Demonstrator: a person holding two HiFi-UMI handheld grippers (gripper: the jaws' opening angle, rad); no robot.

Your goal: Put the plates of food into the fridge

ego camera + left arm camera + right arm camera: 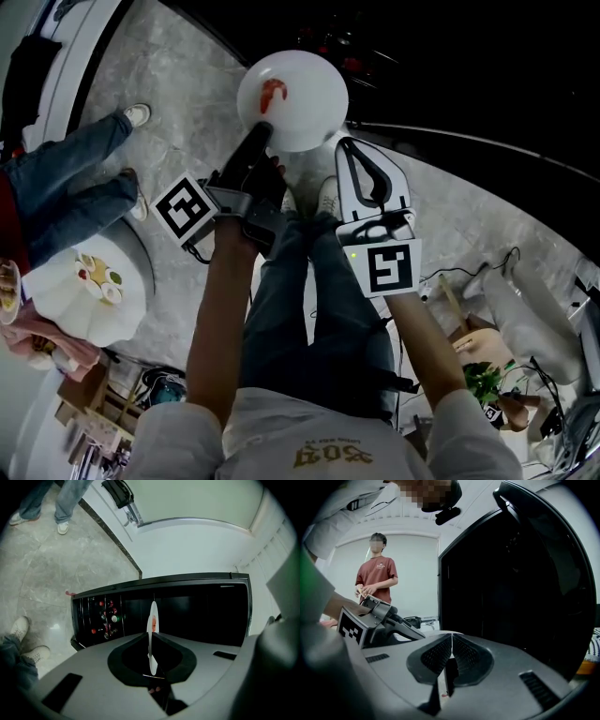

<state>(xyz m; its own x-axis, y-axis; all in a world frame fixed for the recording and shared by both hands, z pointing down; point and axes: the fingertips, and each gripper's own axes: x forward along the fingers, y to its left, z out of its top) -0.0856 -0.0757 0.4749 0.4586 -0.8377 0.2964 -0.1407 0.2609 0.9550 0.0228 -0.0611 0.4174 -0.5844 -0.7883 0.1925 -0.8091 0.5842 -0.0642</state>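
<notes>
Fingers of the left gripper (151, 641) pinch the rim of the white plate (152, 616), seen edge-on between them; those of the right gripper (450, 644) are pressed together on nothing. At 12 o'clock stands the dark fridge (201, 616), with small coloured items showing in its left part; I cannot tell whether its door is open. A round white worktop (56, 305) at 9 o'clock in the head view carries what looks like more food. The task seems early: this plate, with red food on it, is held before the fridge, not yet inside. Both forearms reach forward side by side, grippers tilted slightly down
</notes>
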